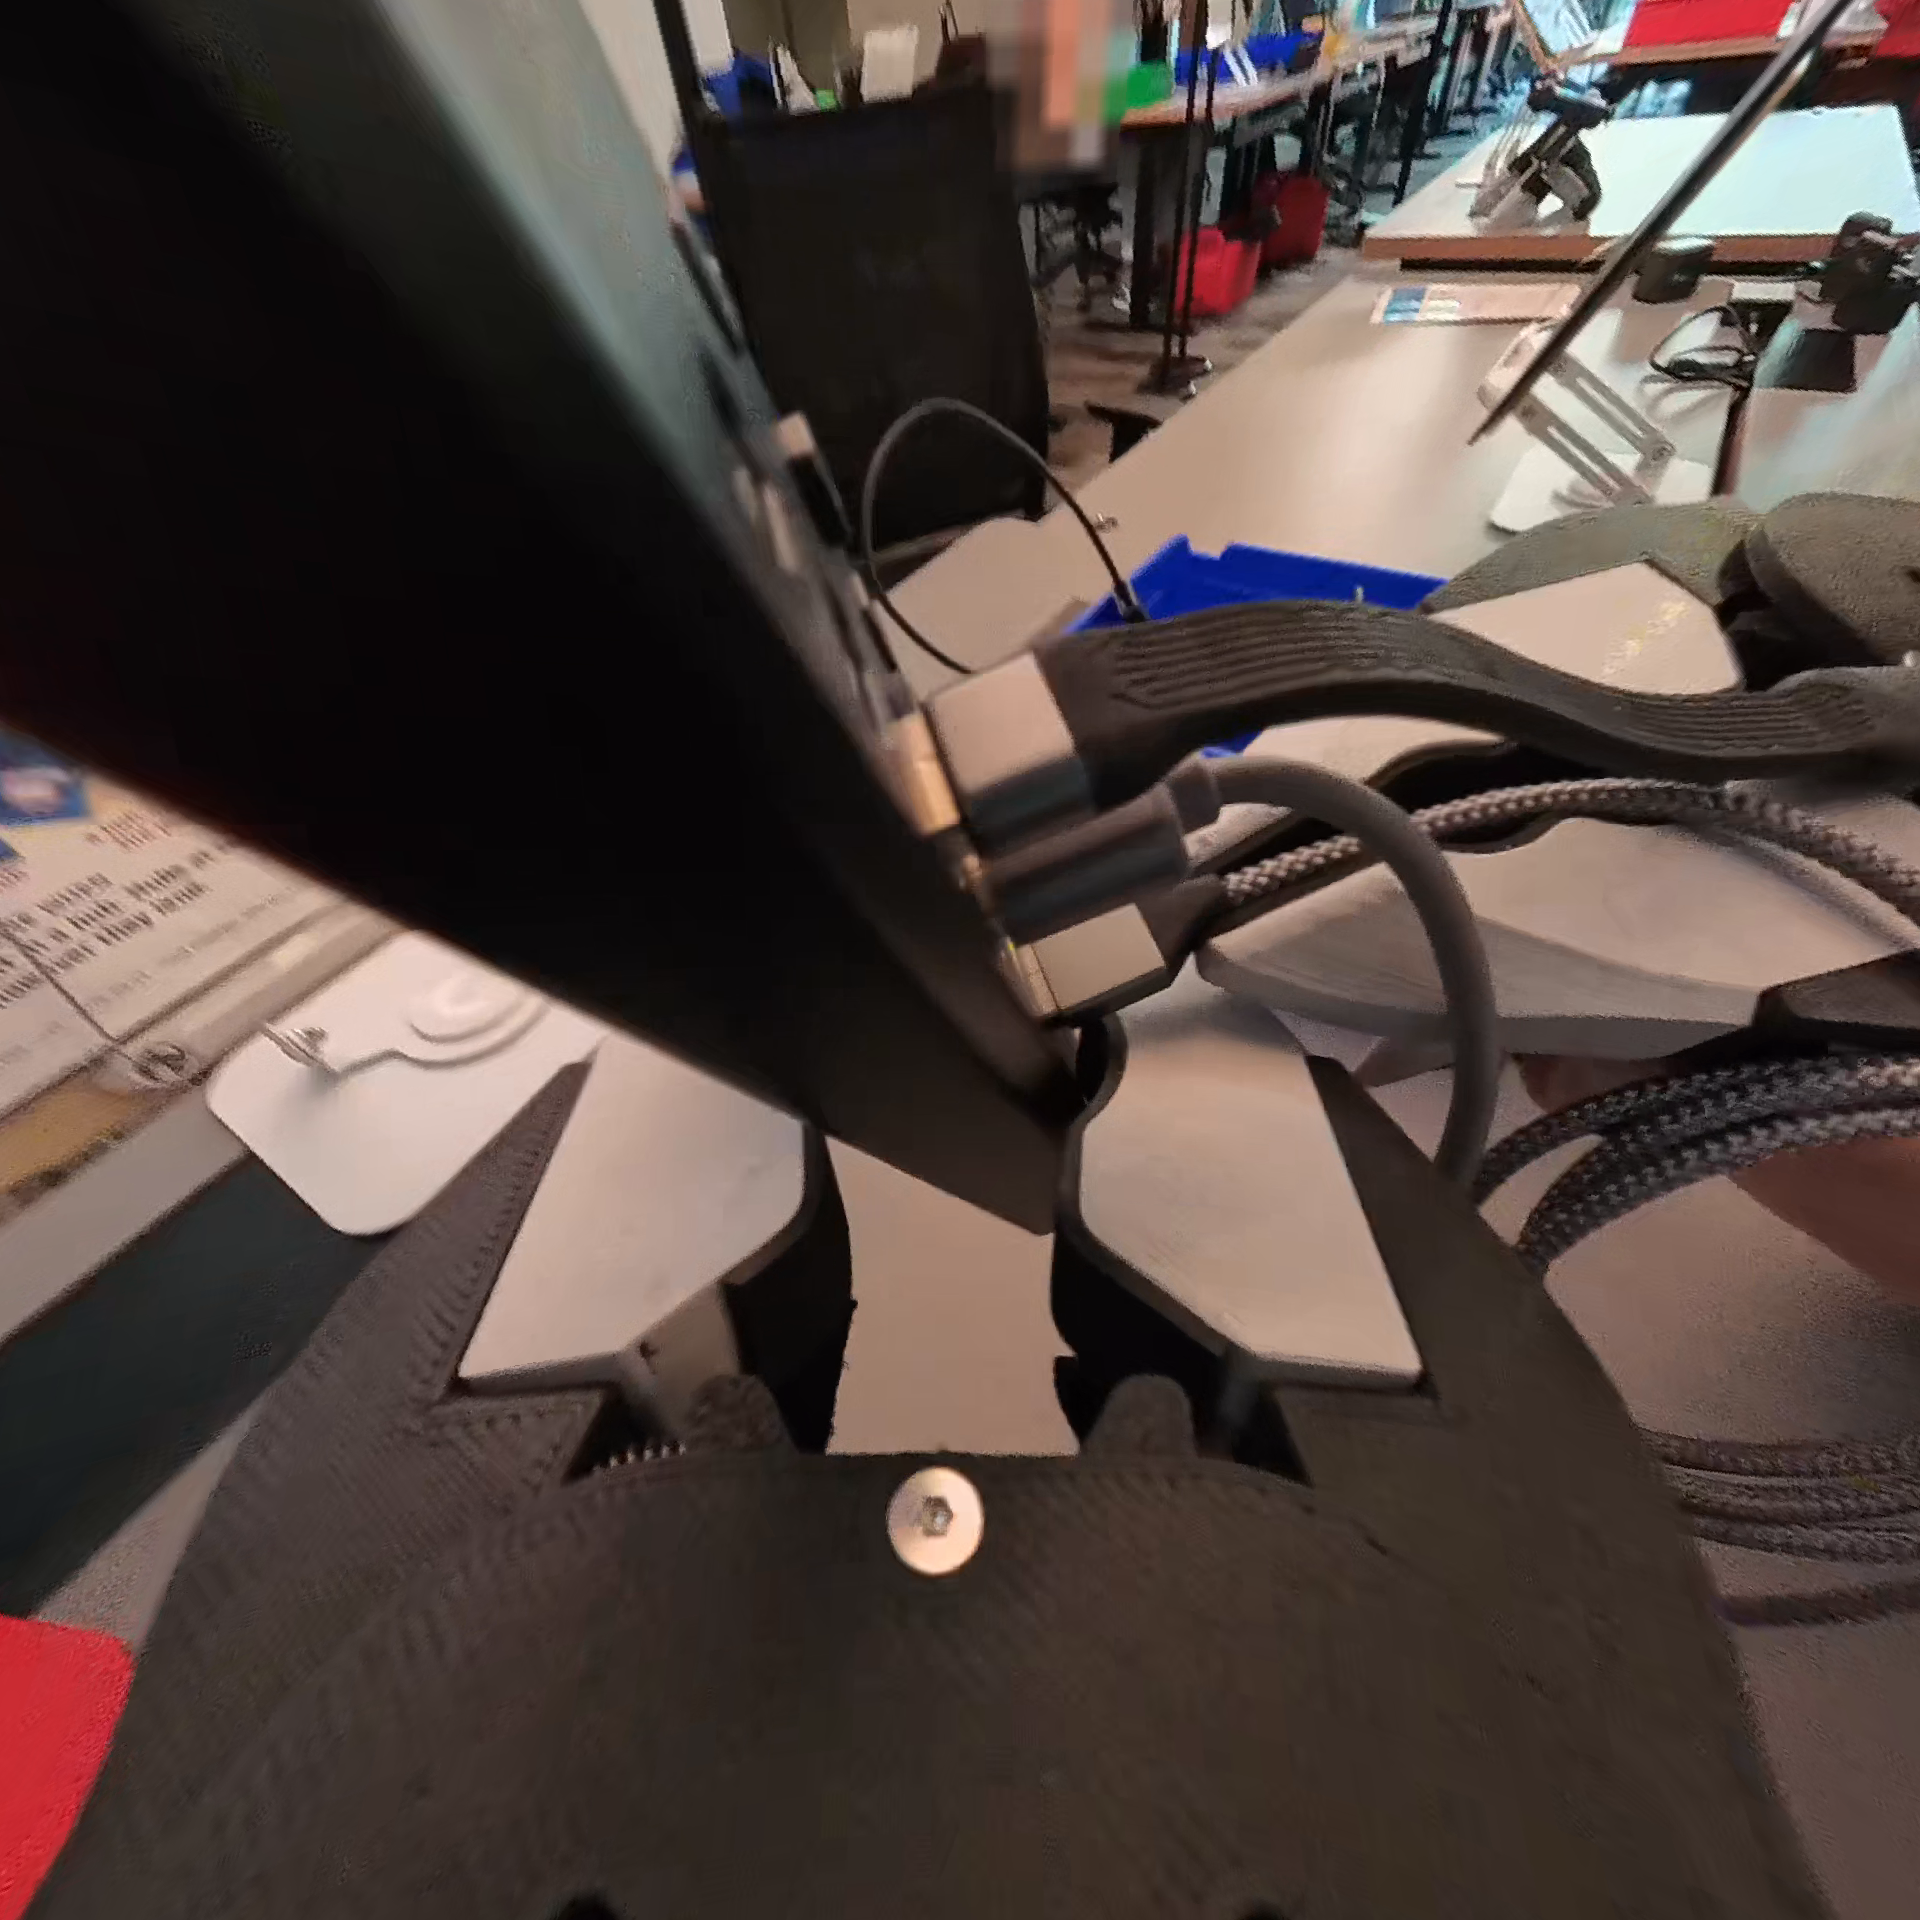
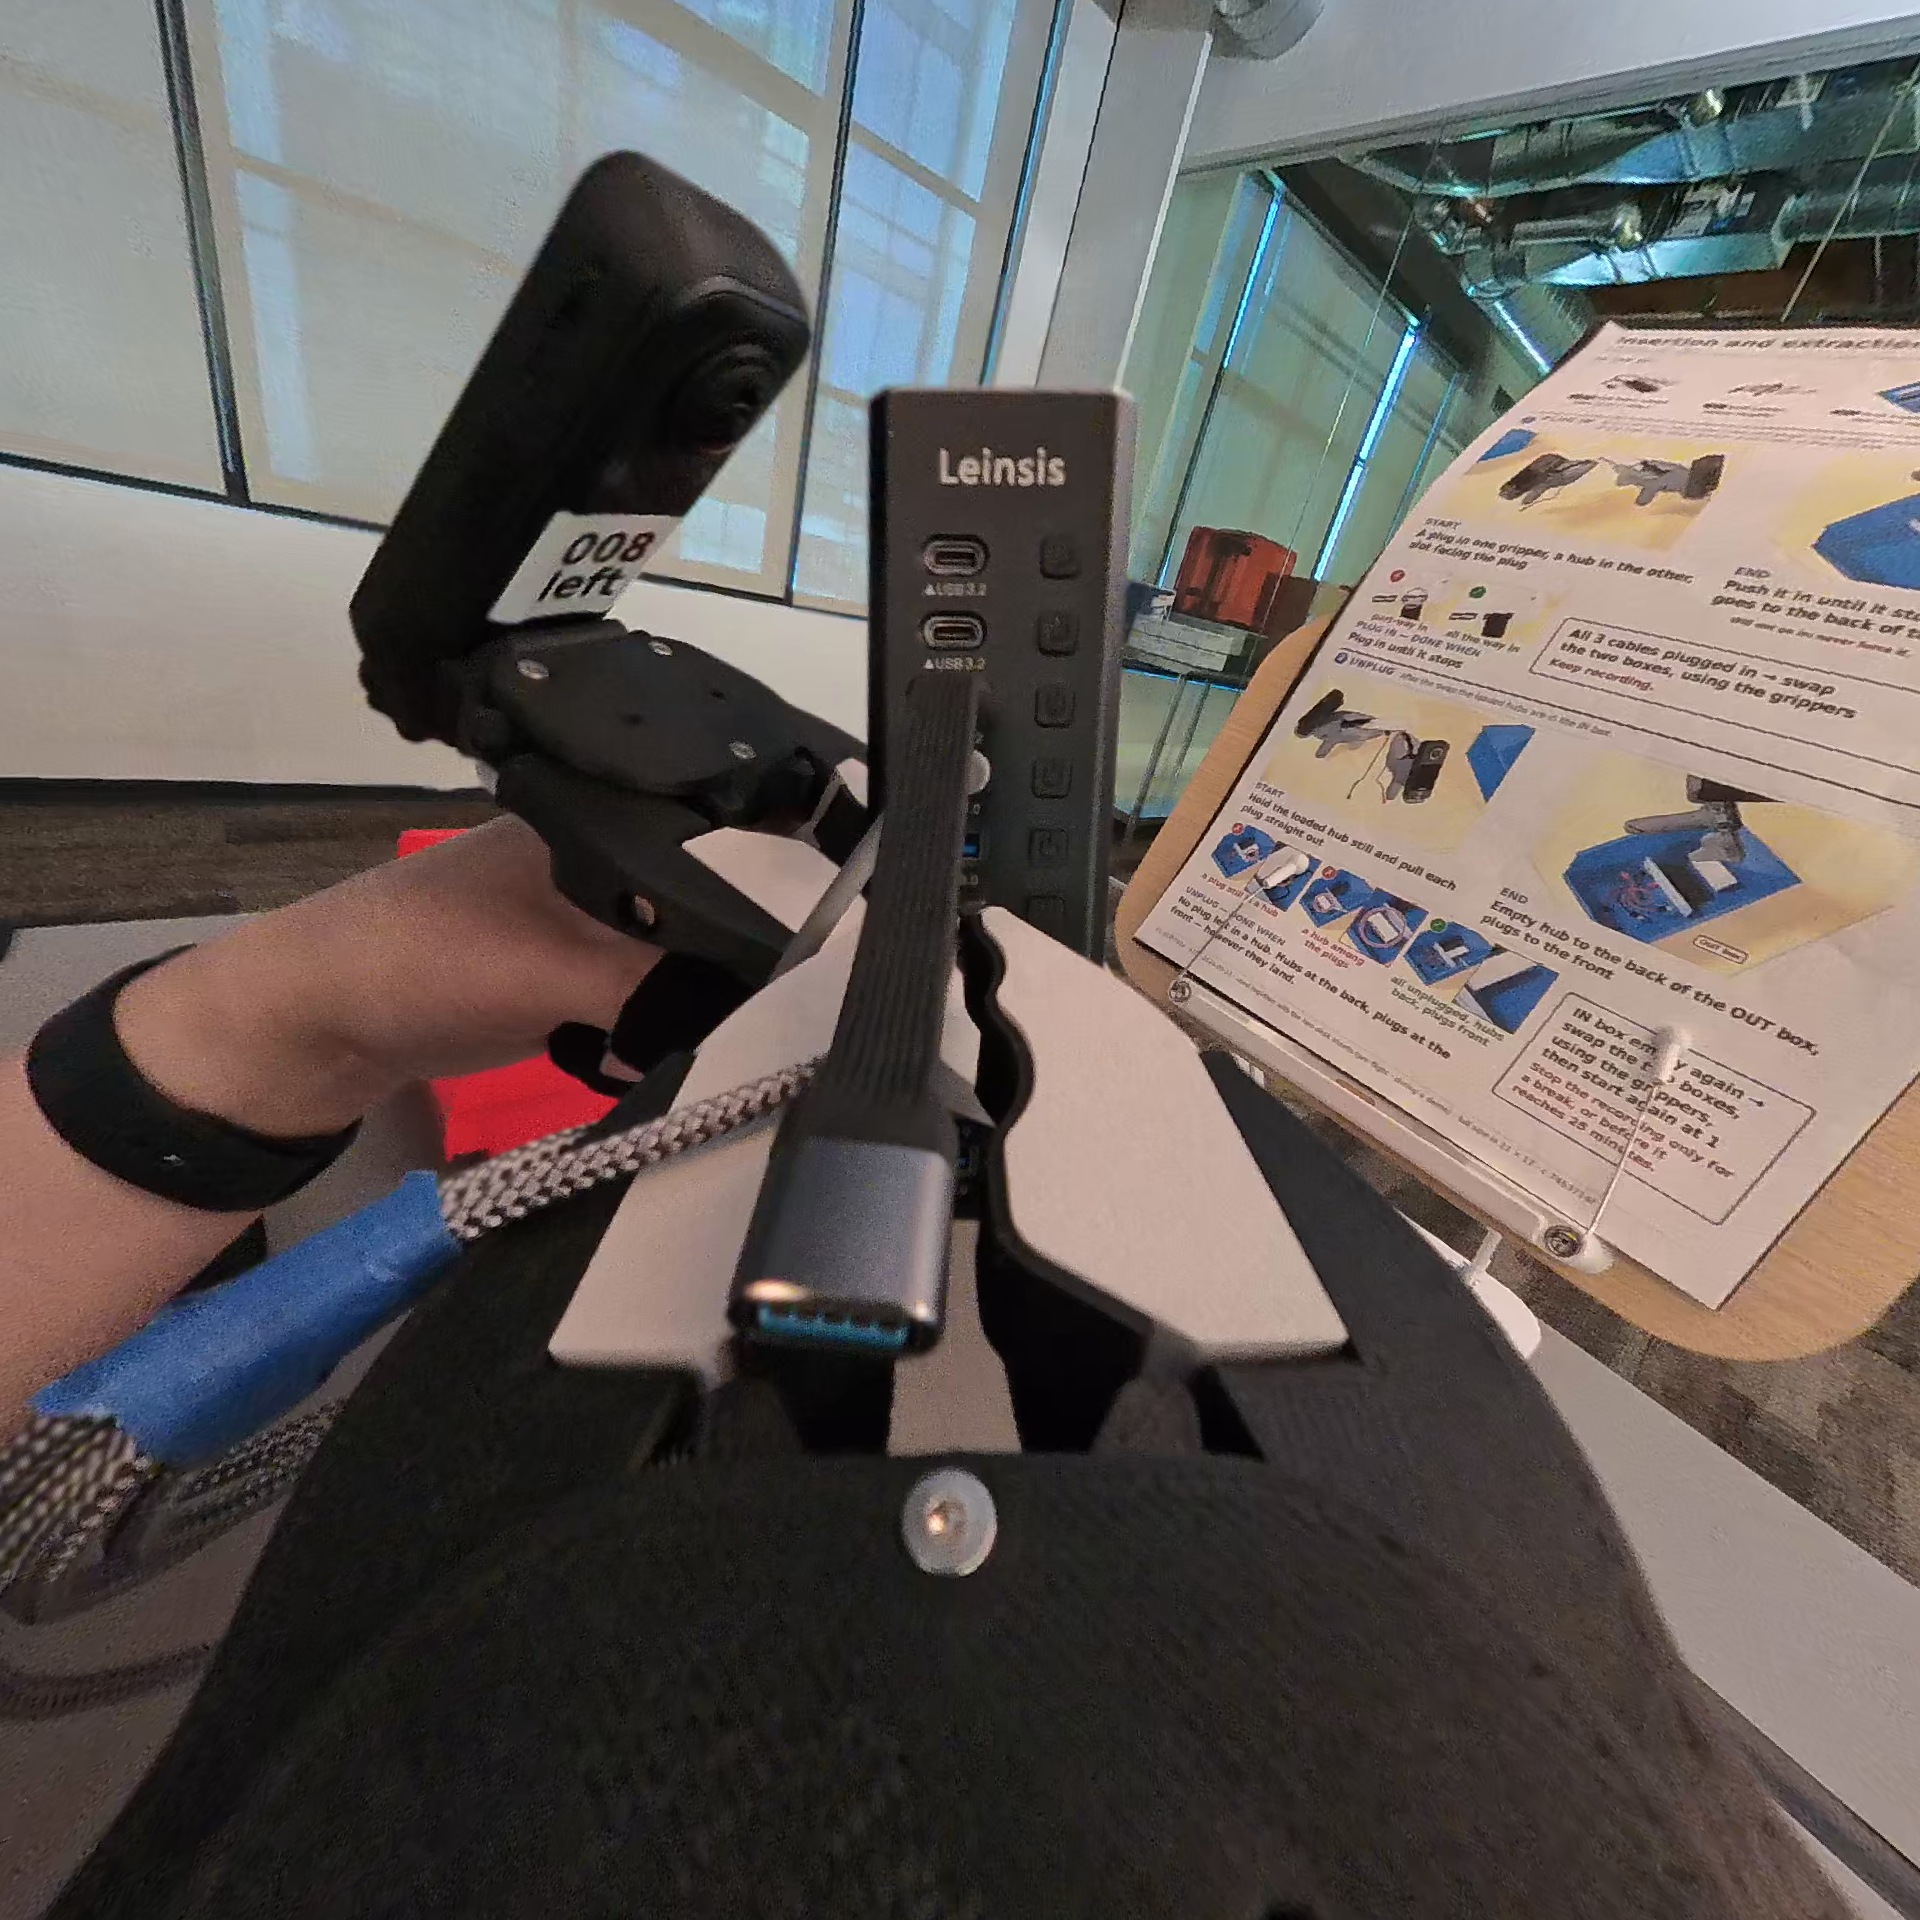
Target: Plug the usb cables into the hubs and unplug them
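The black hub (image 2: 997, 665) stands up tall just past the tips of the right gripper (image 2: 961, 1049), and its bottom end is pinched tight in the left gripper (image 1: 1039, 1122). Three plugs sit in its side in a row. The right gripper, the nearer one, looks clenched on the lowest plug (image 1: 1107, 961), though I cannot see it well. The plug points sideways out of the hub, so it should come straight back. The flat black ribbed cable (image 2: 914, 914) lies over the right fingers (image 2: 1143, 1122) with a grey plug with blue inside (image 2: 842, 1247) at its loose end.
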A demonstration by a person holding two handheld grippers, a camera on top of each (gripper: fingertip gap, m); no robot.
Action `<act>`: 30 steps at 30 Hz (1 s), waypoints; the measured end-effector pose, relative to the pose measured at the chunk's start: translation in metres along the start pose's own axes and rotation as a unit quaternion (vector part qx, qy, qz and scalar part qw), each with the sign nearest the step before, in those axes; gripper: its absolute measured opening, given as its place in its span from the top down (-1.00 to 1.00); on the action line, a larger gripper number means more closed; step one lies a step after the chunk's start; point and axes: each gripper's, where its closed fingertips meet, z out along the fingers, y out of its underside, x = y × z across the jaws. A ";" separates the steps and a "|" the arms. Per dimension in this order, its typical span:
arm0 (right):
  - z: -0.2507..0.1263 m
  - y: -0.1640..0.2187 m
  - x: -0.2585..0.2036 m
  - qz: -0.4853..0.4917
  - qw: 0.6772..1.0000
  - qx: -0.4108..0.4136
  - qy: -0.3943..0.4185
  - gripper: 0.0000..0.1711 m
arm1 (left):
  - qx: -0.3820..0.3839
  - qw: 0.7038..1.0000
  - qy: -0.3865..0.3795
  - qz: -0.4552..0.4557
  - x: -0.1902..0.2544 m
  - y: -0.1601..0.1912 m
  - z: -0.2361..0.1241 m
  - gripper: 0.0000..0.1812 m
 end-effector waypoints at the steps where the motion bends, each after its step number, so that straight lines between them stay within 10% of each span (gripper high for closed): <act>1: 0.001 0.002 0.000 -0.002 1.000 -0.001 0.003 0.96 | -0.006 1.000 0.006 -0.008 0.000 0.002 0.001 0.48; 30: -0.005 -0.002 0.013 0.024 1.000 -0.005 0.004 0.92 | 0.030 0.998 -0.023 -0.051 0.002 -0.012 0.007 0.54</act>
